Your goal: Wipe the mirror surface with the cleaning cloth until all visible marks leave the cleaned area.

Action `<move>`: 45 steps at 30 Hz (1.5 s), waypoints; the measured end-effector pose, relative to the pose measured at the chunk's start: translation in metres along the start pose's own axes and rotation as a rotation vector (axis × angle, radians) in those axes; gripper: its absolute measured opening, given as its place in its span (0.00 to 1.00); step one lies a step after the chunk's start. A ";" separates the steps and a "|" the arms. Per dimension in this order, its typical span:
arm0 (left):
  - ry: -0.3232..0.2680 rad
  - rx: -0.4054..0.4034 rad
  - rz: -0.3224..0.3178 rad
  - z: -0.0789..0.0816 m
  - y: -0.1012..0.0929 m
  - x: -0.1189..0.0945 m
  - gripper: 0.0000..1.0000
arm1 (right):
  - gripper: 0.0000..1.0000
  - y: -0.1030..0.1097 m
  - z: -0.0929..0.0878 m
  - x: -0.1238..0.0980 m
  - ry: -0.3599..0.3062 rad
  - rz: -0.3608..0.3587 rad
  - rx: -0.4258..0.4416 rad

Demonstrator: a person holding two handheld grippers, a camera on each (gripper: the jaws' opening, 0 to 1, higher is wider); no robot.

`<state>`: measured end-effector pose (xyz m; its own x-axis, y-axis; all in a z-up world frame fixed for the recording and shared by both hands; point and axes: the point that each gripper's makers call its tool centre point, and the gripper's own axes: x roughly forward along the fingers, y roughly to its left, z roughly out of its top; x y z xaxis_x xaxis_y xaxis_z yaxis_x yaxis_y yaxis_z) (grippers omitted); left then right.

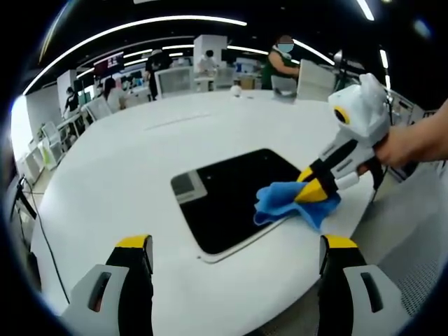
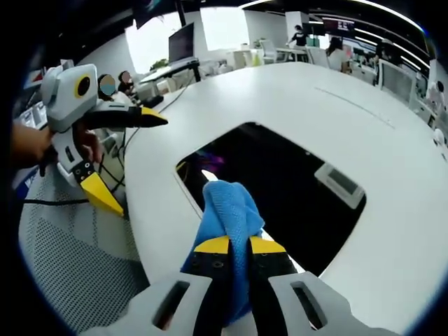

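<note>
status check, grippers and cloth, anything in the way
Right gripper shut on blue cleaning cloth, pressed at the mirror edge. Left gripper open, held off the table. Nothing in the way.

White round table (image 1: 140, 168); dark mirror (image 1: 231, 196) flat on it; blue cloth (image 1: 283, 203) at mirror's edge.

Left gripper view faces mirror (image 1: 231, 199) from afar; right gripper view close (both share it).
</note>
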<state>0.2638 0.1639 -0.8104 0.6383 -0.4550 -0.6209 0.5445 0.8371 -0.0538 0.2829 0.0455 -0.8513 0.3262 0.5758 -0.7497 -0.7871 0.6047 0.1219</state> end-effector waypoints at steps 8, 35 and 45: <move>-0.001 0.000 0.002 0.000 0.001 0.000 0.99 | 0.03 -0.001 -0.002 -0.002 0.002 0.009 0.004; 0.002 0.006 0.001 0.000 0.001 0.000 0.99 | 0.03 -0.017 -0.014 -0.015 0.001 0.016 0.018; 0.003 0.005 0.002 0.000 0.001 0.000 0.99 | 0.03 -0.023 -0.020 -0.021 -0.005 0.021 0.024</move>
<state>0.2644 0.1646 -0.8111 0.6376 -0.4527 -0.6234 0.5460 0.8364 -0.0489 0.2842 0.0089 -0.8514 0.3122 0.5911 -0.7438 -0.7810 0.6054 0.1533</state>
